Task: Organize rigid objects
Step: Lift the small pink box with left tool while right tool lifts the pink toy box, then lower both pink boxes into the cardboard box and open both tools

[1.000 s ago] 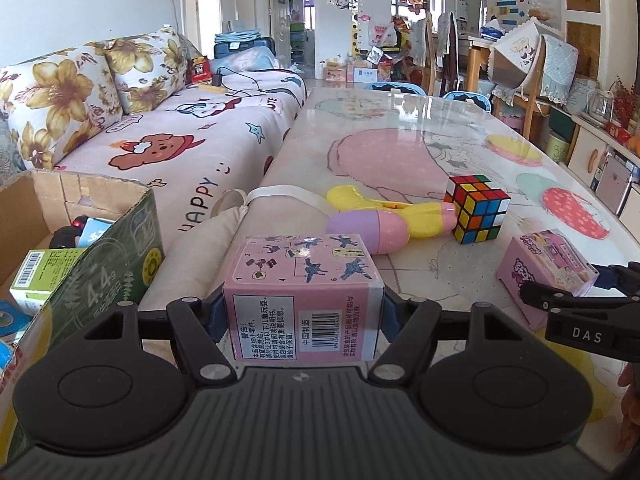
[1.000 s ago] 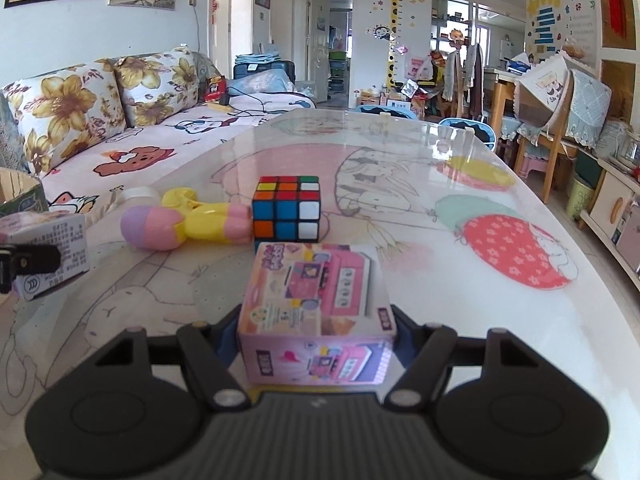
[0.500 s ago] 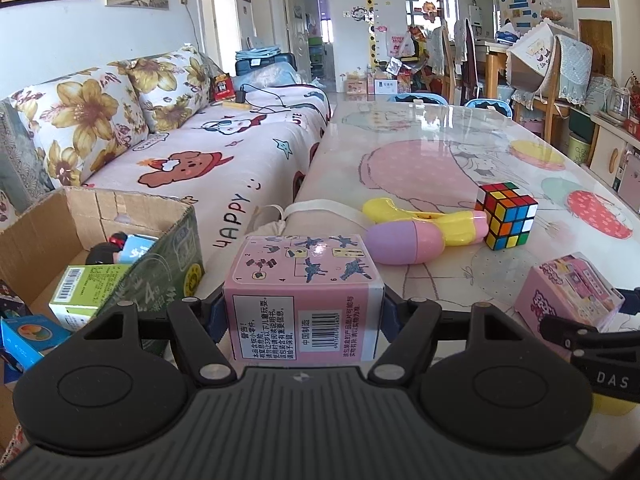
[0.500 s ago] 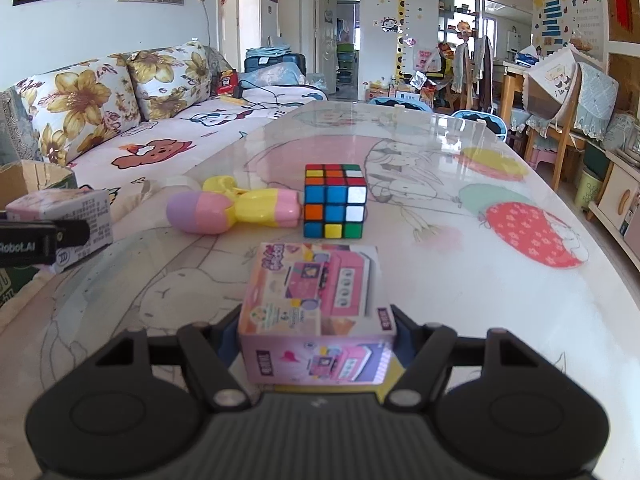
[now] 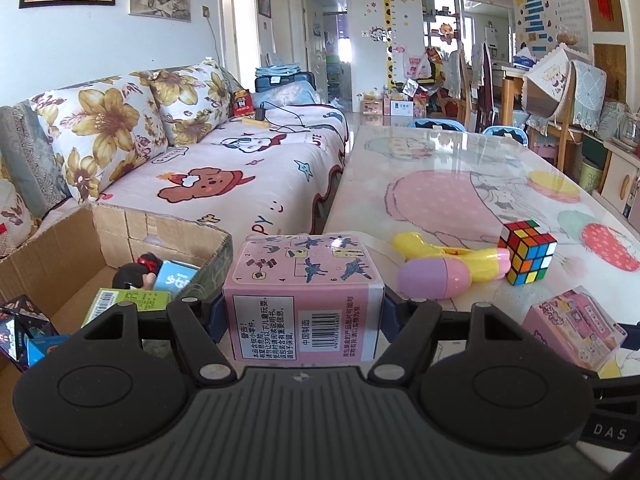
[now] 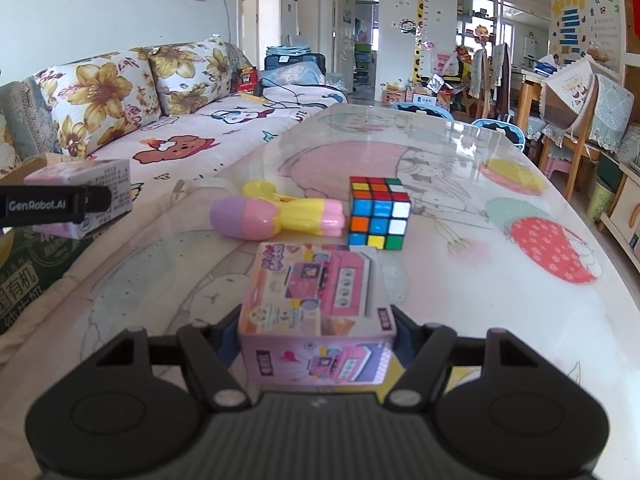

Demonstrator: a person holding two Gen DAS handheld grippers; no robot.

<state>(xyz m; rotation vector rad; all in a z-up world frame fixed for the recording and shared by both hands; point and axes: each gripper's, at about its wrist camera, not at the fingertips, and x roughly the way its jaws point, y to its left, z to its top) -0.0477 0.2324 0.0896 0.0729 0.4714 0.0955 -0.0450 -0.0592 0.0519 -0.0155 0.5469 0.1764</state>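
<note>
My left gripper (image 5: 301, 312) is shut on a pink barcode box (image 5: 301, 292) and holds it in the air at the table's left edge, beside an open cardboard box (image 5: 60, 256) with several small packages inside. The same pink box shows at the left of the right wrist view (image 6: 84, 196). My right gripper (image 6: 318, 340) is shut on a pink toy box (image 6: 318, 304) just above the table; it also shows in the left wrist view (image 5: 572, 328). A Rubik's cube (image 6: 378, 212) and a pink-yellow plastic toy (image 6: 276, 216) lie on the table ahead.
The glass-topped table (image 6: 460, 280) with cartoon prints runs forward. A sofa (image 5: 224, 176) with flowered cushions stands to the left, behind the cardboard box. Chairs and shelves crowd the far right of the room.
My left gripper has swung left with the pink box, bringing the cardboard box further into view. My right gripper has moved left and forward with the toy box, closer to the cube.
</note>
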